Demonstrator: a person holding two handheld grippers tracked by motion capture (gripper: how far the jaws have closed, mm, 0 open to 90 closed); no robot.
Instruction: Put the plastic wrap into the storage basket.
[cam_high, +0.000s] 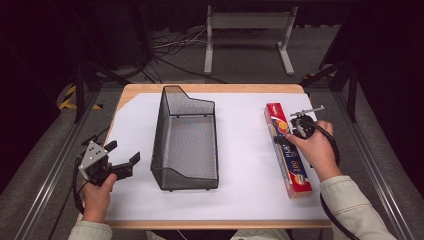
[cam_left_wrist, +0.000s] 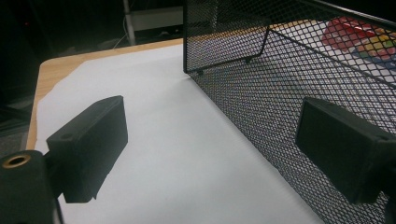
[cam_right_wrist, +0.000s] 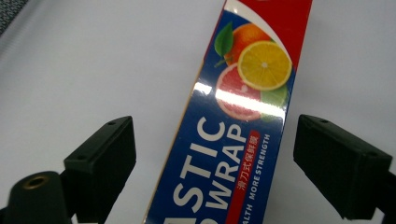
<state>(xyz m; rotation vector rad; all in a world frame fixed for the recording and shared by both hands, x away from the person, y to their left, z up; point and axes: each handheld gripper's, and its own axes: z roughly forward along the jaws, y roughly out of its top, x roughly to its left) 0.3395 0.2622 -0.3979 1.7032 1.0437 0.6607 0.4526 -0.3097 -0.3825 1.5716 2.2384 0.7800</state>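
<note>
So you've got two things on the table (cam_high: 140, 89) right now: one black mesh basket (cam_high: 185, 140) and one plastic wrap box (cam_high: 288, 150), both sitting on the single white sheet (cam_high: 240, 200) that covers most of the wooden top.

The basket sits just left of the sheet's middle, long side running 12 to 6 o'clock, nothing inside it that I can see. The box lies flat over at about 3 o'clock from the basket, well apart from it, its red end pointing toward 12.

Your left gripper (cam_high: 125, 161) is at roughly 8 o'clock on the table, near the basket's left wall but not touching it. Its jaws are spread wide with nothing between them; in the left gripper view (cam_left_wrist: 210, 140) you can see the mesh wall right beside one jaw.

Your right gripper (cam_high: 296, 126) is over the upper half of the box. In the right gripper view (cam_right_wrist: 210, 158) both jaws are apart, one on each side of the box with clear gaps, so nothing is gripped.

Beyond the table at 12 o'clock there's one grey metal stand (cam_high: 247, 35) on the floor.
</note>
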